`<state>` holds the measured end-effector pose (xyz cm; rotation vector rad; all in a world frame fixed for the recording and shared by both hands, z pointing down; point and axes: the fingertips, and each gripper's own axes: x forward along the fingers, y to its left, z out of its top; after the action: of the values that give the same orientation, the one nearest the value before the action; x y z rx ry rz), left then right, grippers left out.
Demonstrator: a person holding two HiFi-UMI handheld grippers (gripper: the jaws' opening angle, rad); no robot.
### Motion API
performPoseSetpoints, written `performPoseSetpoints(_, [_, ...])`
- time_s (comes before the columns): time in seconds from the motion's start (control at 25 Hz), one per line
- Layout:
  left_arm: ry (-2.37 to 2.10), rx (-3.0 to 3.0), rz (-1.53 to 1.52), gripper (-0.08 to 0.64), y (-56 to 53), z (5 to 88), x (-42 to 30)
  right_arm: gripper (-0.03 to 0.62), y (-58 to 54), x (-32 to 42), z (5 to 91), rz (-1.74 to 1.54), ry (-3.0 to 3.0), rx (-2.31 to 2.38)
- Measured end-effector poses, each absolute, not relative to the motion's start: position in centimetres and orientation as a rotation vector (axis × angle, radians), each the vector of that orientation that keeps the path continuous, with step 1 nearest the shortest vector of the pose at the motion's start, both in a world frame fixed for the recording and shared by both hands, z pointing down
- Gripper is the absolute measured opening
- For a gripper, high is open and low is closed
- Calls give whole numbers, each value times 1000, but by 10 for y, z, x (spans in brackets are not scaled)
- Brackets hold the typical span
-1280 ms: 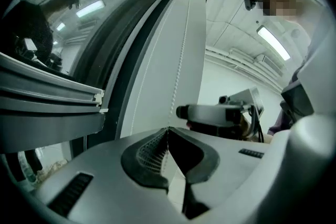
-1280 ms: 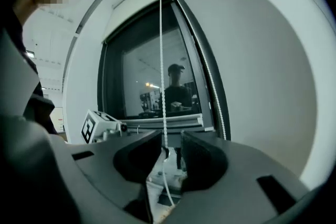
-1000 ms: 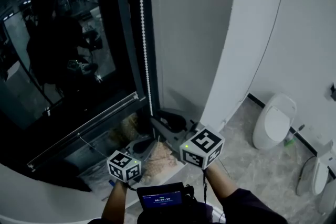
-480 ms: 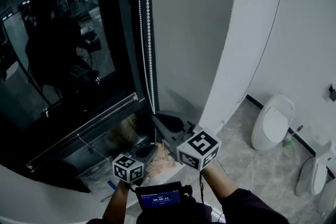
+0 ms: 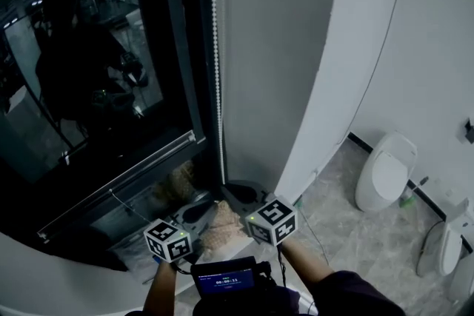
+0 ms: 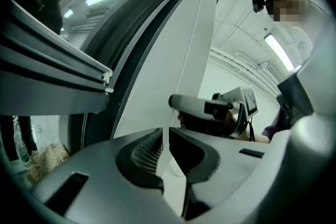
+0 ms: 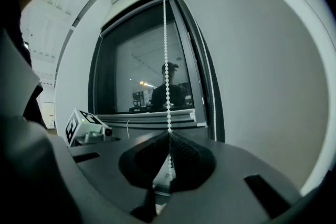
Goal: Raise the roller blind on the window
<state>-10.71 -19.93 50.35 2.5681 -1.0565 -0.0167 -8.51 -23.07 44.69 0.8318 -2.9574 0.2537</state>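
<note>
The roller blind's bead chain (image 5: 217,55) hung straight down along the dark right-hand upright of the window (image 5: 89,85), just beside the pale wall (image 5: 296,48). In the right gripper view the chain (image 7: 166,60) dropped down the middle of the picture and ran between the jaw tips of the right gripper (image 7: 169,136). The jaws were closed on it, with the ribbed pads pinching the beads. A few more beads showed below the pinch.

Seen from the head, the right gripper (image 5: 235,192) met the chain low down, near the foot of the window frame. Its marker cube (image 5: 271,220) sat nearer the person.

The left gripper (image 5: 194,209) lay just left of the right one, low and apart from the chain. In its own view the left gripper (image 6: 164,139) held its jaws only a narrow slit apart, with nothing between them, only pale wall beyond.

A pale band (image 7: 131,2) crossed the top of the window; whether that was the rolled blind could not be told.

A tan, netted bundle (image 5: 222,226) lay on the floor between the two grippers. A white toilet (image 5: 385,170) stood well off to the right.
</note>
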Motion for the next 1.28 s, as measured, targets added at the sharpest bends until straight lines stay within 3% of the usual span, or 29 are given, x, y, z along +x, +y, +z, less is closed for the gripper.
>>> performPoseSetpoints(0.48, [-1089,2595,-175,12,-203,464,-111,9,-244,-81,488,294,-2888,909])
performPoseSetpoints(1.28, [-1098,2613,-216,12,-201,451,-106,8,-217,-45,445,216,-2973,996])
